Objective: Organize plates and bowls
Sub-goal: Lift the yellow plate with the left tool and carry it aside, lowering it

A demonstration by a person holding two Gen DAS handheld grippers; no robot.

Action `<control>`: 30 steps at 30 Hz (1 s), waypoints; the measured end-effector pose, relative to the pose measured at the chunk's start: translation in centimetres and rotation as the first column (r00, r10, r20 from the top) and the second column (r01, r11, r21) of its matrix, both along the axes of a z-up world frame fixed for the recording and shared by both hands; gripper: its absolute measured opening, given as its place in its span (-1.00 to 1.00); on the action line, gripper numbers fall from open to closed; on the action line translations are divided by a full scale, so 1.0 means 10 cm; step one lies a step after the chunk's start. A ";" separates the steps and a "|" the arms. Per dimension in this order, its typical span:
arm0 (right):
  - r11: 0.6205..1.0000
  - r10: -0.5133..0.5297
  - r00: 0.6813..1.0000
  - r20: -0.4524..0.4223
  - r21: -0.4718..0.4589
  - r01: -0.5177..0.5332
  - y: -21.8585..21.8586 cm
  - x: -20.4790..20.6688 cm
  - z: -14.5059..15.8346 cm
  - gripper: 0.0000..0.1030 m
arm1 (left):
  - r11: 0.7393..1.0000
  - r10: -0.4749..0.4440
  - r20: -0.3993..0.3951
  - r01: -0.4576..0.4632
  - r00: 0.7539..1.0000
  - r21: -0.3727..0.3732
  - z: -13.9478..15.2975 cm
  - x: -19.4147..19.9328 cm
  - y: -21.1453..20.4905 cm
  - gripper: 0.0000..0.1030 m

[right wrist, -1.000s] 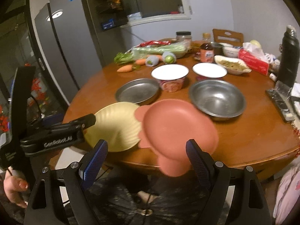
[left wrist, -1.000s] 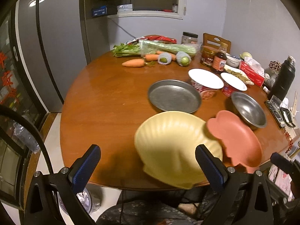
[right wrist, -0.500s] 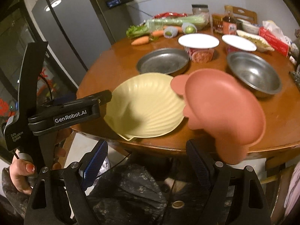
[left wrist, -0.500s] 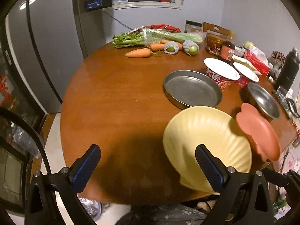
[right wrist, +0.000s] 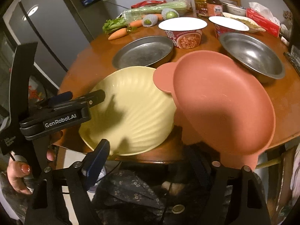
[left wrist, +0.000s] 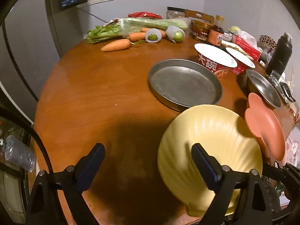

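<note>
A yellow shell-shaped plate (left wrist: pixel 215 136) (right wrist: pixel 135 108) lies at the near edge of the round wooden table (left wrist: pixel 97 86). A pink plate with round ears (right wrist: pixel 221 103) (left wrist: pixel 266 129) sits to its right, one ear over the yellow rim, its near side past the table edge. My left gripper (left wrist: pixel 148 161) (right wrist: pixel 80 96) is closing, its jaws still wide. The yellow plate's left rim is between its fingers, with no pad pressing. My right gripper (right wrist: pixel 148 161) is closing too. Its left finger (right wrist: pixel 97 159) is below the yellow plate, and the pink plate hides the right fingertip.
Behind the plates stand a flat steel pan (left wrist: pixel 184 83) (right wrist: pixel 144 52), a steel bowl (right wrist: pixel 251 56) and two lidded noodle bowls (right wrist: pixel 182 31). Carrots (left wrist: pixel 116 45), celery, jars, a tissue box and a black flask (left wrist: pixel 279 56) crowd the far side. A person's lap lies below the table edge.
Both grippers have sunk and come closer to the plates, which now look larger. The yellow plate has slid right in the left wrist view. Both pairs of fingers stand slightly narrower.
</note>
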State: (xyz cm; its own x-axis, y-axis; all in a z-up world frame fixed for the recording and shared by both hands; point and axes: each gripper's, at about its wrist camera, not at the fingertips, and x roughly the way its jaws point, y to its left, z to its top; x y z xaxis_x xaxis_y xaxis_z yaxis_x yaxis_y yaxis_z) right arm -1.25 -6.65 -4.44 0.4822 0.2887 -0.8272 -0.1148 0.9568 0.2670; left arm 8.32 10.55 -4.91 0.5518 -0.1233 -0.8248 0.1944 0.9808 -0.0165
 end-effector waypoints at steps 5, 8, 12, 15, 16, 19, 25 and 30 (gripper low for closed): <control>1.000 0.013 1.000 0.028 -0.025 -0.012 0.03 0.04 -0.02 0.13 | 0.999 -0.029 -0.025 0.029 0.999 -0.025 -0.07 0.06 -0.06 0.49; 0.999 0.013 0.999 0.045 -0.037 -0.011 0.04 0.07 -0.02 -0.10 | 0.998 -0.055 -0.023 0.054 0.998 -0.029 -0.07 0.07 -0.11 0.27; 0.999 0.027 0.998 0.057 -0.045 -0.025 0.06 0.11 -0.02 -0.20 | 0.995 -0.085 -0.029 0.083 0.996 -0.055 -0.06 0.03 -0.14 0.12; 0.998 0.053 0.997 0.060 -0.035 -0.051 0.10 0.15 -0.01 -0.22 | 0.996 -0.076 -0.026 0.075 0.997 -0.049 -0.06 0.00 -0.14 0.12; 0.998 0.058 0.996 0.062 -0.036 -0.056 0.12 0.16 -0.01 -0.22 | 0.996 -0.068 -0.028 0.067 0.997 -0.051 -0.06 0.00 -0.12 0.12; 0.997 0.077 0.995 0.066 -0.033 -0.074 0.16 0.19 0.00 -0.22 | 0.997 -0.049 -0.035 0.047 0.998 -0.064 -0.05 -0.02 -0.03 0.08; 0.992 0.124 0.988 0.087 -0.038 -0.121 0.26 0.20 0.07 -0.23 | 0.998 -0.001 -0.008 0.001 1.000 -0.057 0.05 -0.11 0.14 -0.01; 0.985 0.172 0.979 0.106 -0.051 -0.167 0.41 0.27 0.13 -0.23 | 0.997 0.058 0.002 -0.058 0.998 -0.055 0.11 -0.17 0.32 0.00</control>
State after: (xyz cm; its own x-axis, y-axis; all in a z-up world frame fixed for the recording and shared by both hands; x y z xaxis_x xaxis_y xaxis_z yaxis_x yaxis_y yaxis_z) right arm 1.50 -2.59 -3.10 0.5176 0.3404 -0.7850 -0.3024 0.9310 0.2044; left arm 6.66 13.74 -3.82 0.5621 -0.1359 -0.8158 0.1378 0.9880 -0.0697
